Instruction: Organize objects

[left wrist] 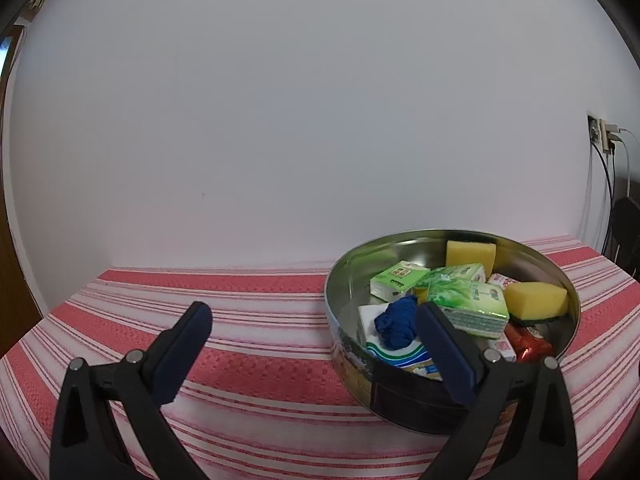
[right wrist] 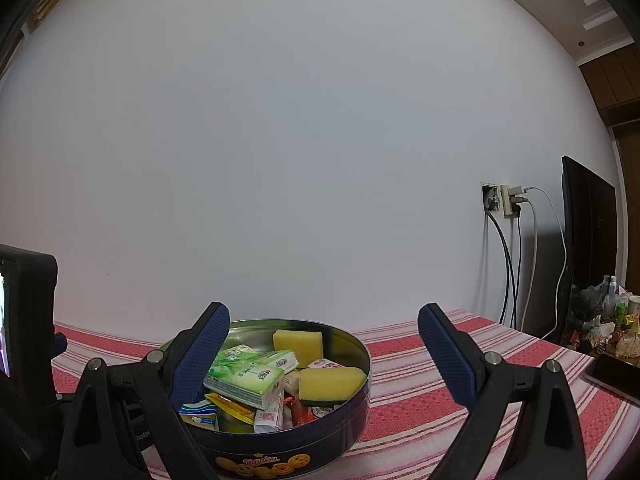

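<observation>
A round dark-blue cookie tin stands on the red-and-white striped tablecloth. Inside lie two yellow sponges, green tissue packs, a crumpled blue cloth, white packs and red snack wrappers. My left gripper is open, its right finger over the tin's near rim beside the blue cloth, nothing held. My right gripper is open above the tin, left finger over its left side, right finger past its right edge.
A white wall runs behind the table. A wall socket with plugs and hanging cables sits at the right, next to a dark monitor. A phone lies at the table's right edge, with cluttered bottles beyond.
</observation>
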Tool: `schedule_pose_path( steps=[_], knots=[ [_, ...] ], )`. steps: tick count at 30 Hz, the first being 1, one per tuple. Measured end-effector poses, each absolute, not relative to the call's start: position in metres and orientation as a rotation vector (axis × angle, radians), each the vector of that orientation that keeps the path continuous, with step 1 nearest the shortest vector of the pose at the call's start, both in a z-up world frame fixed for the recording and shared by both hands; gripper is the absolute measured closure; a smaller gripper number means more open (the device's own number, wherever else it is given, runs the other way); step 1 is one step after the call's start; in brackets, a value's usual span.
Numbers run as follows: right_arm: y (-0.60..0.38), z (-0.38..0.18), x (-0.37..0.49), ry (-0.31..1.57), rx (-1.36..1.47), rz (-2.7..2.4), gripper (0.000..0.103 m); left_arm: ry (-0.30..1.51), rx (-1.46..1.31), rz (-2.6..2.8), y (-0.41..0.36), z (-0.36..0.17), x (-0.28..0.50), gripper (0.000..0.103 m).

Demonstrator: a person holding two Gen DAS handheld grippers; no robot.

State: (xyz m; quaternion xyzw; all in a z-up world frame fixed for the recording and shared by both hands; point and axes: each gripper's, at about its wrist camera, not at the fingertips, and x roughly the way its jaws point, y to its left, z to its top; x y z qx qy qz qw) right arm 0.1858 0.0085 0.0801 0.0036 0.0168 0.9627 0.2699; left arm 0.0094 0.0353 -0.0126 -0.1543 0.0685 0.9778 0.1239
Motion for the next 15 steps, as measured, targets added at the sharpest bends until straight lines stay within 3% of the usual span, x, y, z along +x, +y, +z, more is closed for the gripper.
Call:
schedule_pose_path(
  steps=[15],
  knots=[
    [0.005, 0.080, 0.183, 0.045, 0.009, 2.590, 0.006, 0.199, -0.450, 2.837, 0.026, -0.011, 0.010, 0.000]
  ],
)
